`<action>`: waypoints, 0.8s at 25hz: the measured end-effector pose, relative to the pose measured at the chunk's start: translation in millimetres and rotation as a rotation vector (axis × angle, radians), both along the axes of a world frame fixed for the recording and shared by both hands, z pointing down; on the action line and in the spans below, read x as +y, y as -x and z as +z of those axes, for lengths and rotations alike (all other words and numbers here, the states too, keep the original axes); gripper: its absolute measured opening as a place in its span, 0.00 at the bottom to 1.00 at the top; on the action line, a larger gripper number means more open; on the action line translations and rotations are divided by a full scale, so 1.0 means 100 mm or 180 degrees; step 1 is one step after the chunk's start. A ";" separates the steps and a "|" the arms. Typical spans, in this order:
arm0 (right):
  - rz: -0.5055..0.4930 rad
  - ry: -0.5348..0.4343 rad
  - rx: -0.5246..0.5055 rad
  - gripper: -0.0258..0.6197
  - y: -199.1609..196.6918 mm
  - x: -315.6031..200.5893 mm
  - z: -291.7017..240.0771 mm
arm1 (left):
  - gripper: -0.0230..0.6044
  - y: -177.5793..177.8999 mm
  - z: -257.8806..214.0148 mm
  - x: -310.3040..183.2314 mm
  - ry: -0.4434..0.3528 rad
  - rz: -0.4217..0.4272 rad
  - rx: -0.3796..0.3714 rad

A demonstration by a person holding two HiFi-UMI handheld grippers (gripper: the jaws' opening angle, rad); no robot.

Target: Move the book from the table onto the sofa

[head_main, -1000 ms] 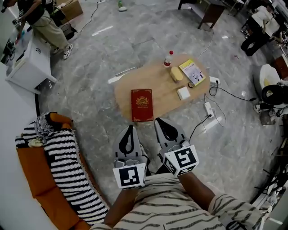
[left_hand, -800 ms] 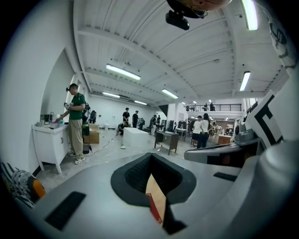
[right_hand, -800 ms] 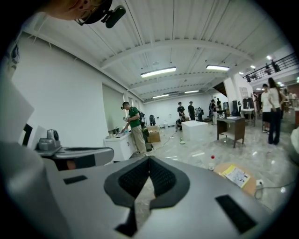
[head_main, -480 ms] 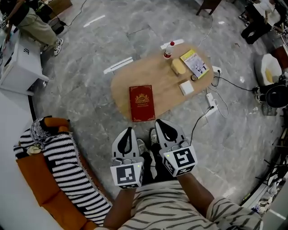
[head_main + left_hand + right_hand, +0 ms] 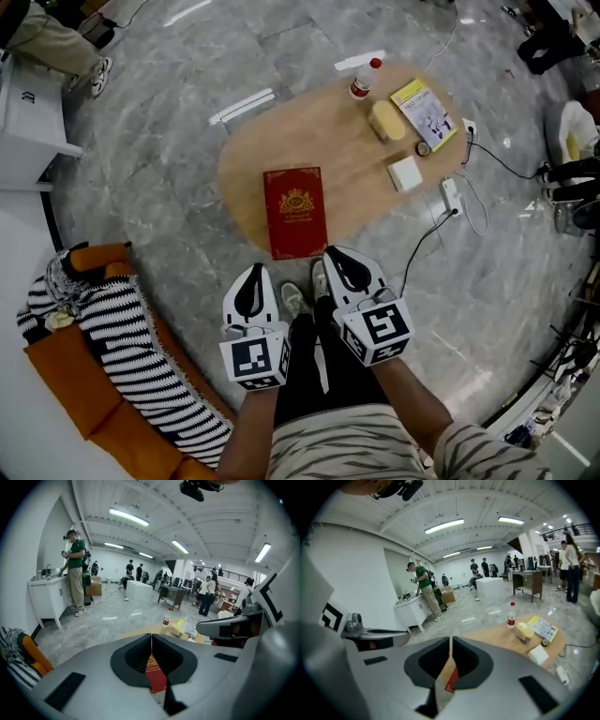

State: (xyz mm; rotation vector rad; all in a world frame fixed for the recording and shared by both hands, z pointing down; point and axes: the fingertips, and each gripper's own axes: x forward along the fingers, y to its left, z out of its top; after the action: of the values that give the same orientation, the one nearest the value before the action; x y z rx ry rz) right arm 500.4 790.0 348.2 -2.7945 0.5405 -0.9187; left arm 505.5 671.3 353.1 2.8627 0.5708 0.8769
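Observation:
The red book (image 5: pixel 296 211) with a gold crest lies flat near the front edge of the oval wooden table (image 5: pixel 337 141). My left gripper (image 5: pixel 251 274) is shut and empty, just short of the table edge, to the left of the book's near end. Beside it my right gripper (image 5: pixel 337 255) is also shut and empty, its tips close to the book's near right corner. In the left gripper view the book (image 5: pixel 155 677) shows below the closed jaws of that gripper (image 5: pixel 151 639). The right gripper view shows the right gripper (image 5: pixel 450 644) shut, with the book's corner (image 5: pixel 451 682) beneath. The orange sofa (image 5: pixel 84 398) stands at the lower left.
A striped blanket (image 5: pixel 141 356) covers the sofa. At the table's far end are a bottle (image 5: pixel 364 80), a yellow booklet (image 5: pixel 422 103), a yellow block (image 5: pixel 386 120) and a white box (image 5: pixel 405 173). A power strip (image 5: pixel 450 195) and cables lie on the floor at right. A white cabinet (image 5: pixel 28 103) stands at upper left.
Both grippers have sunk lower, side by side and still shut. The table and book now sit closer to their tips, and the person's legs and shoes show between them.

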 end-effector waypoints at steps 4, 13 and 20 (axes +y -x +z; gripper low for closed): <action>0.0045 -0.0019 -0.0146 0.06 -0.18 0.02 0.49 | 0.05 -0.18 0.50 0.01 0.0017 0.0001 -0.0167; 0.0068 -0.0119 -0.0633 0.16 -0.29 0.03 1.38 | 0.11 -0.26 1.37 0.13 0.0186 0.0081 -0.0721; 0.0188 -0.0309 -0.1065 0.29 -0.23 0.20 2.02 | 0.21 -0.24 1.99 0.18 0.0390 0.0166 -0.1177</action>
State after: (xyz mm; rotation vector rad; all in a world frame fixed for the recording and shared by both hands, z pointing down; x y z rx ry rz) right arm 523.2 810.4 550.7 -2.4820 0.4355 -1.2746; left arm 529.9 689.4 551.7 2.4979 0.6297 1.2900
